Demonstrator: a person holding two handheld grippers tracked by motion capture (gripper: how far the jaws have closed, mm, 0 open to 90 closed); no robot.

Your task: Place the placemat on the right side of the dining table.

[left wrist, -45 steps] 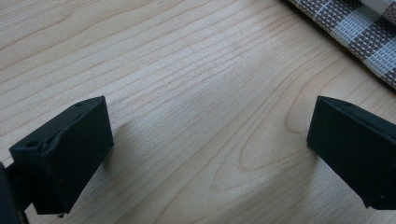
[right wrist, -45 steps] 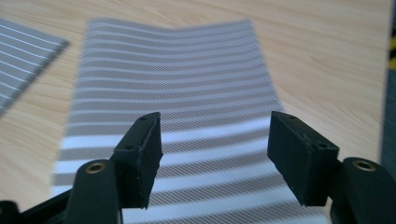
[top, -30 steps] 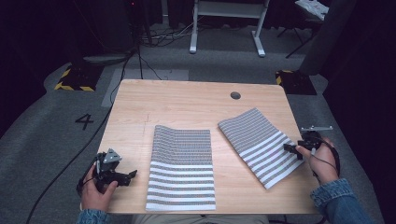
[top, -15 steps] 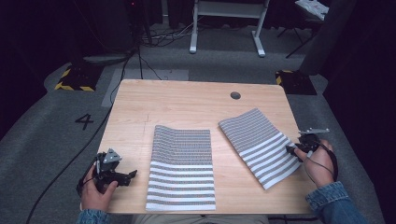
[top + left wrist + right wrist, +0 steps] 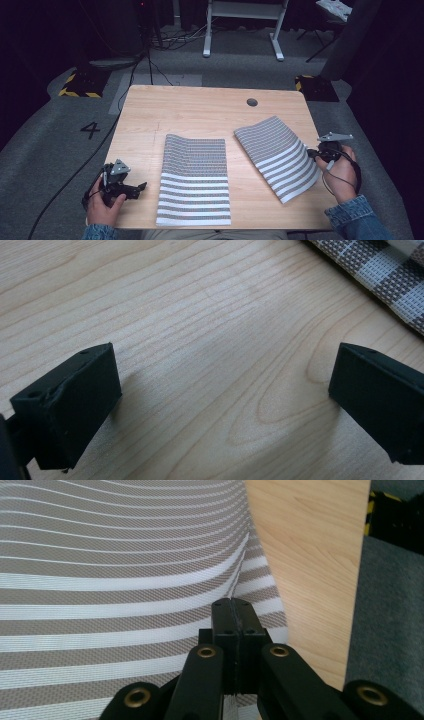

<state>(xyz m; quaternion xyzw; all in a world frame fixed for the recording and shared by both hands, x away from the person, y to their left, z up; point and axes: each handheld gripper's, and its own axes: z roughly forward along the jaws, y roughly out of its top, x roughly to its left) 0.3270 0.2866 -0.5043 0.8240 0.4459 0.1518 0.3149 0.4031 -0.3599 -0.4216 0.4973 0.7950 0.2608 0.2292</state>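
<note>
Your left gripper sits low over the near left corner of the worktop, held in your left hand, and its jaws stand wide apart with nothing but bare wood between them; in the left gripper view the two black jaws frame plain grain, and a corner of the striped mat shows at the upper right, well clear of them. Moving right, that first striped mat lies flat on the worktop in front of you, its long side running away from you, its near edge almost at the worktop's near edge. Further right, a second striped mat lies at an angle, its far corner pointing toward the round hole in the worktop. Its right edge is lifted off the wood, curving up toward your right gripper. Your right hand holds that gripper at the worktop's right edge, and its jaws have just been closing: in the right gripper view they meet tight together, pinching the thin edge of the second striped mat, whose fabric bows upward from the wood just beyond them.
</note>
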